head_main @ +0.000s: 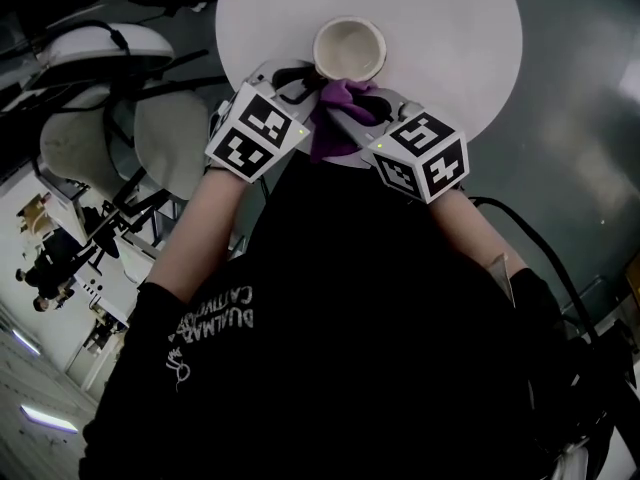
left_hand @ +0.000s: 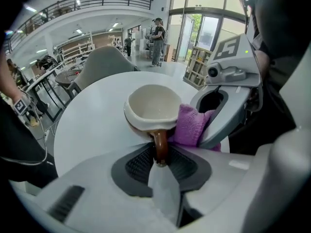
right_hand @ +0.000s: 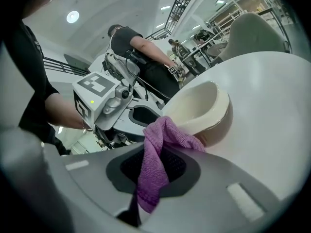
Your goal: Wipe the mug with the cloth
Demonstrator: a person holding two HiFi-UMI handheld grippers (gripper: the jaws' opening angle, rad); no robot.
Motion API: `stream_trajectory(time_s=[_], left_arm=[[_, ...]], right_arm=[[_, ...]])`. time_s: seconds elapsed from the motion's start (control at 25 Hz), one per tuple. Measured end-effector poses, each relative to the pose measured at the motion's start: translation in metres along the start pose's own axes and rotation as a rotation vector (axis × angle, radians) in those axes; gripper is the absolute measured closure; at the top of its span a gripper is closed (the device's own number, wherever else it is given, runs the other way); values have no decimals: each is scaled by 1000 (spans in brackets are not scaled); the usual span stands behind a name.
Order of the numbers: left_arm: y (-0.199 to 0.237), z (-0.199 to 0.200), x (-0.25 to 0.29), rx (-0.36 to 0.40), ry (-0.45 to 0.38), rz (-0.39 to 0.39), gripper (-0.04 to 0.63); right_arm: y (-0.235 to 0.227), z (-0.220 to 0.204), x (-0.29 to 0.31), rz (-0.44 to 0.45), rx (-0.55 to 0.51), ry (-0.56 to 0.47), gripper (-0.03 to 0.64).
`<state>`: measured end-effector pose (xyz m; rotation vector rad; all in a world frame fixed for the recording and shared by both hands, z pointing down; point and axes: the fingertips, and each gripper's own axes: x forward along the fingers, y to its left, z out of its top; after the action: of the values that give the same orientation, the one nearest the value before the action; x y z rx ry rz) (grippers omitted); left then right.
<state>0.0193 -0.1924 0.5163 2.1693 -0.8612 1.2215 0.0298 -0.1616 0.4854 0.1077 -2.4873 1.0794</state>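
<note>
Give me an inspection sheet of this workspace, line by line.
Surface: round white table, holds only the job's things.
Job's things: cream ceramic mug with brown handle, on the table; purple terry cloth against its side.
Clutter: nothing seen.
Grippers: left gripper shut on the mug's handle; right gripper shut on the cloth.
Cables: black cable beside the person's right arm.
Surroundings: grey chairs by the table; people standing in a bright hall.
</note>
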Motion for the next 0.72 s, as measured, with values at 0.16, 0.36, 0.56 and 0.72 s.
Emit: stream_trajectory(time_s=[0.16, 0.36, 0.56, 0.72], left_arm=[[-5, 1, 3, 32, 14, -13, 517], [-4, 1, 3, 65, 26, -5, 517], [-5, 0, 3, 75, 34, -11, 514], [-5, -5, 4, 103, 32, -14, 508]], right_arm=[[-2, -1, -6, 15, 8, 8, 580], [-5, -1, -5, 11, 58, 10, 577], [-8, 0, -9, 19, 91, -2, 577], [-12, 0, -11, 32, 103, 0, 577]])
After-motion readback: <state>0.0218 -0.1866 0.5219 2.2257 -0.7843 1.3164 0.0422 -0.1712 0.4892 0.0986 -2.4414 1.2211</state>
